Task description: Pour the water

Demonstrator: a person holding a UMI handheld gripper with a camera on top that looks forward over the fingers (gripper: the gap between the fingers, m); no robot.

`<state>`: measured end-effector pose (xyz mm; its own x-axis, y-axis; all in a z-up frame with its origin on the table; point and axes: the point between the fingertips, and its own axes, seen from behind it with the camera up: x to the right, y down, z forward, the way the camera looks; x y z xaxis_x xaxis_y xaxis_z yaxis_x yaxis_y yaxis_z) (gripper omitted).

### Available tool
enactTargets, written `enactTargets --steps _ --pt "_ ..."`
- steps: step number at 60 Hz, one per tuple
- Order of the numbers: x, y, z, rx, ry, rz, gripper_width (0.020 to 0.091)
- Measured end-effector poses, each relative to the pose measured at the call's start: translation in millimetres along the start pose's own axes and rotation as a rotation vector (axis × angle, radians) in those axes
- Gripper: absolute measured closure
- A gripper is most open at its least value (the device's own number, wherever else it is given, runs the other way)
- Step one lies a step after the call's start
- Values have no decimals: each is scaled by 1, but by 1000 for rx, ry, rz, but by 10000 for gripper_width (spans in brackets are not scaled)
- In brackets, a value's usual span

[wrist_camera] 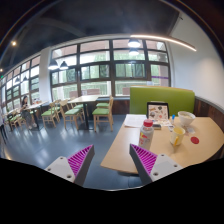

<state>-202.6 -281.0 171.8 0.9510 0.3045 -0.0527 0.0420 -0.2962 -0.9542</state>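
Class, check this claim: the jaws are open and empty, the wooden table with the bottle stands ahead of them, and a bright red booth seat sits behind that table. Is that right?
Not quite: the booth seat is green, not red, as the gripper view shows. The rest holds: the gripper has its jaws open and empty, and the wooden table with the bottle stands ahead of them.

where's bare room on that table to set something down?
Table's near end, just ahead of the right finger, is bare up to the bottle. The strip left of the bottle also looks free. Crowded from the bottle on: cup, bowl and small items up to the green bench. Gripper open, holding nothing.
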Motion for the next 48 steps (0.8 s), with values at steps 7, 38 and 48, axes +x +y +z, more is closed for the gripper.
enactTargets --steps 7,38,48 --pt "9 2 3 8 12 -4 305" --pt "128 61 95 4 120 -5 304" --pt "143 66 151 -38 141 -1 310"
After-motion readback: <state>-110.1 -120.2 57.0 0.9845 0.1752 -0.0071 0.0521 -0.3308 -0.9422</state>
